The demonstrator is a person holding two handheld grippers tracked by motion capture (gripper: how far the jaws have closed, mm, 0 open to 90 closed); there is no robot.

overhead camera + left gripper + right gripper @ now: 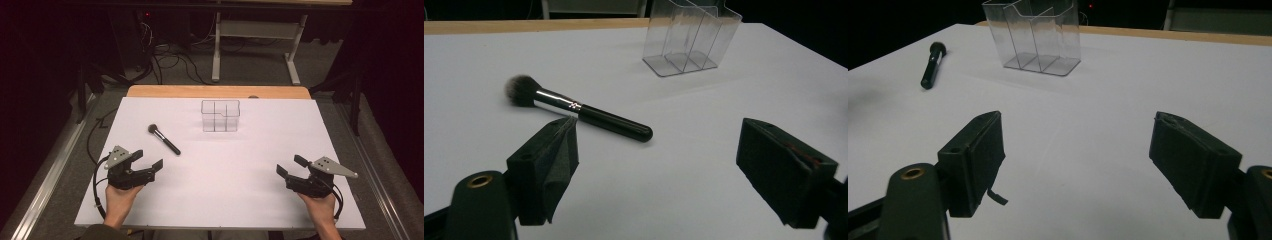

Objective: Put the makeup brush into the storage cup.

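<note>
A makeup brush [164,139] with a black handle, silver ferrule and grey bristles lies flat on the white table [260,150], left of centre. A clear plastic organizer [220,116] with several compartments stands upright near the far middle, with nothing inside. My left gripper [148,159] rests at the near left, open, nothing between its jaws, a short way on the near side of the brush [579,109]. My right gripper [291,165] rests at the near right, open too, aimed toward the organizer [1035,37]. The brush handle [932,66] lies far off to its left.
A wooden strip [215,91] runs along the table's far edge. Beyond it stand a white desk frame [255,45] and tangled cables [165,60] on the grey floor. Metal rails [50,160] run along both sides of the table. A cable trails from each gripper.
</note>
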